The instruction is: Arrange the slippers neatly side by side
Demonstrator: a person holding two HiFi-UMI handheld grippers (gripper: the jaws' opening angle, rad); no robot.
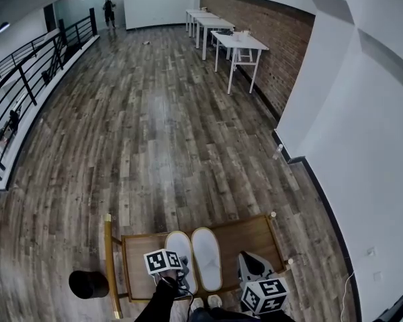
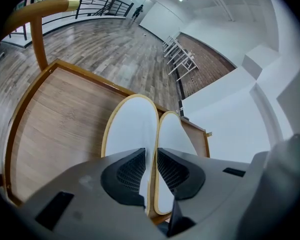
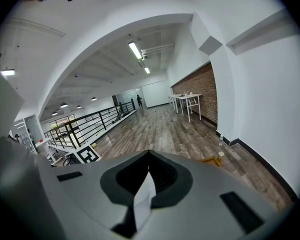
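Two flat oval white slippers (image 2: 132,129), tan-rimmed, touching on wooden tray (image 2: 65,119); left gripper (image 2: 151,159) jaws nip one's inner edge. Only own view shows right gripper (image 3: 149,173) jaws pinching thin white flap (image 3: 144,199).

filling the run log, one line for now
left claw shut on left slipper; right slipper beside it; right claw shut on white scrap

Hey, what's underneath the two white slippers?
The left slipper and right slipper lie on a wooden cart tray. The board directly under them is covered, and the left gripper hides their heel ends.
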